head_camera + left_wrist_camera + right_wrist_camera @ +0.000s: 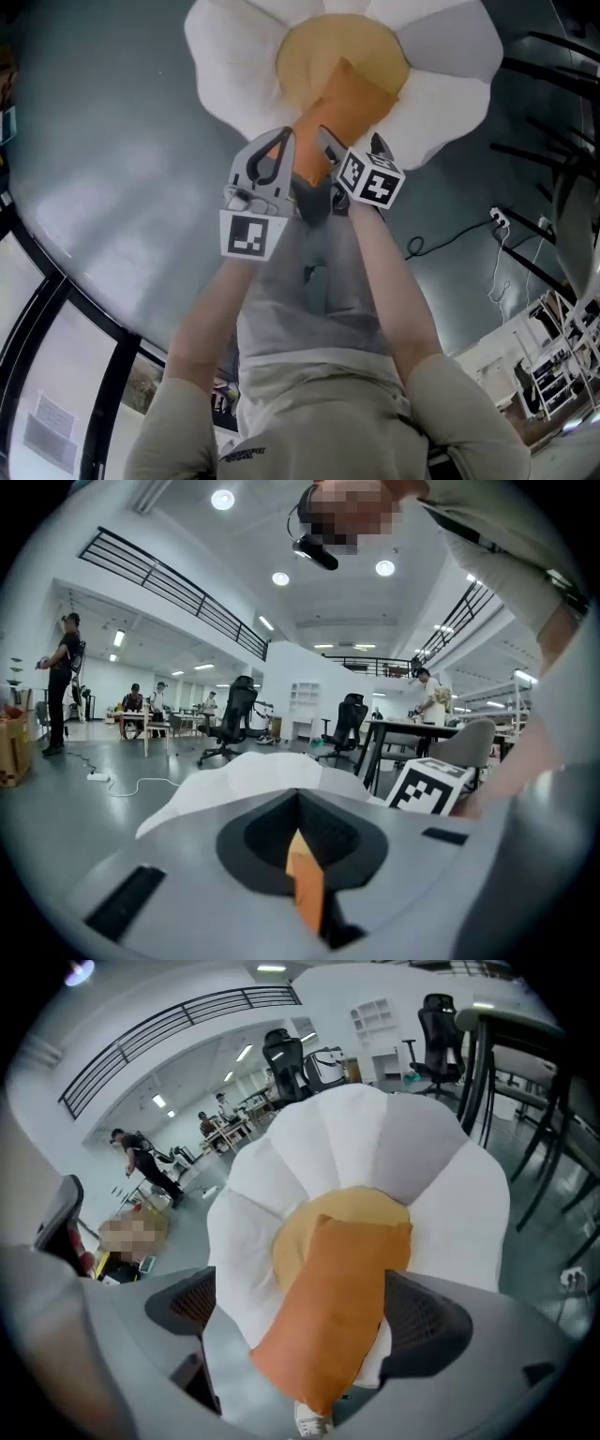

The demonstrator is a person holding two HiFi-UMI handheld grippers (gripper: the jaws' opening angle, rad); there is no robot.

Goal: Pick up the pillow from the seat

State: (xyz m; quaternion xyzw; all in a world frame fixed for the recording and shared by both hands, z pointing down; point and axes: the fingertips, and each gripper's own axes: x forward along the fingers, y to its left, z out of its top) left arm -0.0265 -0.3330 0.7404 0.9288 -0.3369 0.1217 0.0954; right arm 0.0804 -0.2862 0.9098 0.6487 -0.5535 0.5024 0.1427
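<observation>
The grey floor (112, 141) fills most of the head view. At 12 o'clock on it sits the flower-shaped seat (234, 56), with white petals round a yellow centre. The orange pillow (352, 98) lies over that centre and runs toward 6 o'clock, down to both grippers. The right gripper (351, 142) stands wide open, with the pillow between its jaws. The left gripper (281, 141), at the pillow's 8 o'clock, is closed on a thin orange edge of it.

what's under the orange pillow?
The flower-shaped seat: its yellow centre and white petals show around the orange pillow. The patch directly beneath it is covered.
</observation>
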